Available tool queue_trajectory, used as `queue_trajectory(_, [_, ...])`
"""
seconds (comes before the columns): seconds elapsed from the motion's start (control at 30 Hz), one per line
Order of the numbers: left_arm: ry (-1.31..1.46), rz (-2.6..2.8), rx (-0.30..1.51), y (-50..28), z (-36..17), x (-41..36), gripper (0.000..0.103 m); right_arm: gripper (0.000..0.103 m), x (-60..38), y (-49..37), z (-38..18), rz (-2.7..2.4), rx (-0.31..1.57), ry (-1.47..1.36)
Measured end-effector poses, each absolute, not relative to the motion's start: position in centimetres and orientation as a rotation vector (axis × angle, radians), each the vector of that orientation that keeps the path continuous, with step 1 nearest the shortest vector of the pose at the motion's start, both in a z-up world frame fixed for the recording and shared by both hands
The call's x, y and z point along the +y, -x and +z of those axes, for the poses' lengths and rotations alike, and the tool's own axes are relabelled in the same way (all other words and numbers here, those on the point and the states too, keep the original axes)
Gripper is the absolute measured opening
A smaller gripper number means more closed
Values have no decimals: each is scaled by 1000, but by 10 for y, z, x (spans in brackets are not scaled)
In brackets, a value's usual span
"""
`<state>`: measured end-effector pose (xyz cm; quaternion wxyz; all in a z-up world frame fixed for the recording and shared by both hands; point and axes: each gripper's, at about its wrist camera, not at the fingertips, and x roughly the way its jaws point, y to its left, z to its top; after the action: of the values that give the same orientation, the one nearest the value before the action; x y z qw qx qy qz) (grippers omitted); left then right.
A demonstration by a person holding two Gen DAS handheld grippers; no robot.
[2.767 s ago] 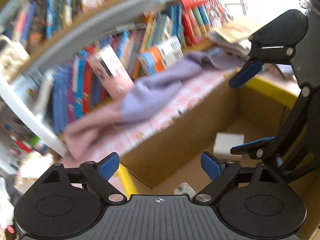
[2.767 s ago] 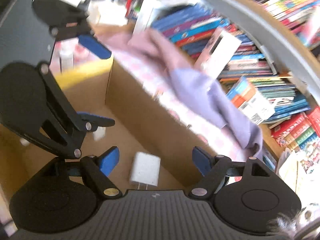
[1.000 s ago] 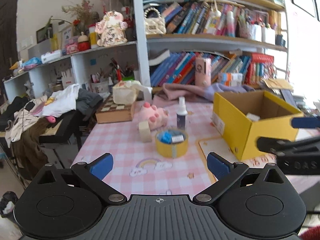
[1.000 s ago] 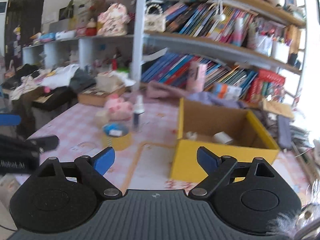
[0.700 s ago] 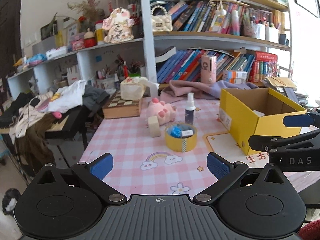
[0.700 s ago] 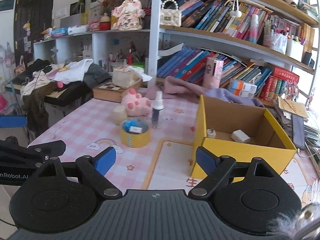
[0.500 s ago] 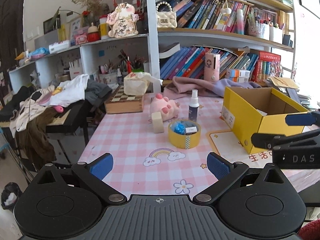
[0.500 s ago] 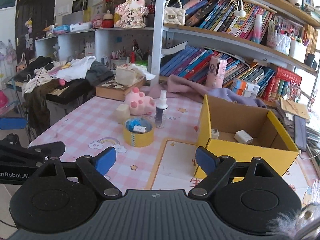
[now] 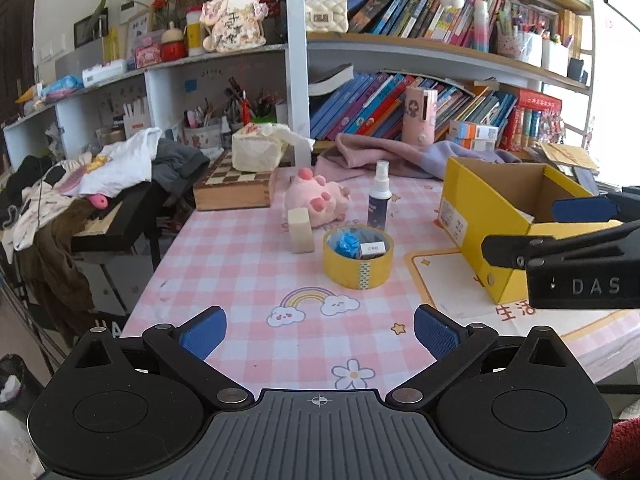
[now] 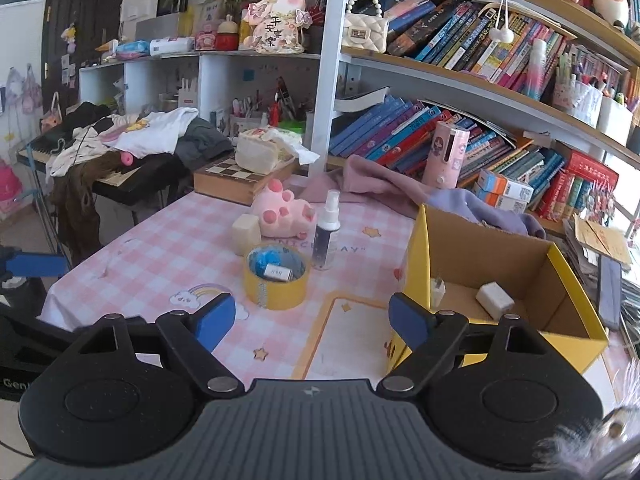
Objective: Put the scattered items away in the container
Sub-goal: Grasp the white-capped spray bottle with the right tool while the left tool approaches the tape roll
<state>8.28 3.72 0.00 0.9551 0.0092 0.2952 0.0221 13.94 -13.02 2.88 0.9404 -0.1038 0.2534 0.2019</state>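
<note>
Fronting crowded bookshelves (image 10: 460, 80), pink checked tablecloth (image 9: 240, 264)

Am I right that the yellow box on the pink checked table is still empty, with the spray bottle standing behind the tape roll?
Not quite: the yellow box already holds two small white items, seen in the right wrist view. The spray bottle does stand just behind the tape roll on the pink checked table.

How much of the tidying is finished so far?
Done: two small white items lie in the yellow box. In hand: nothing. The left tongs are open and empty; the right tongs are closing on nothing. Left: the tape roll with bits inside, spray bottle, pink paw toy and pale block.
</note>
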Motion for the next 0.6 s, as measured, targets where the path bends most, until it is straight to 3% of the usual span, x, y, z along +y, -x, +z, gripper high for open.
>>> queue_trajectory(0.6, [-10,30,668,-168,-25,18,101,81,-117,-249,17,497,584,248])
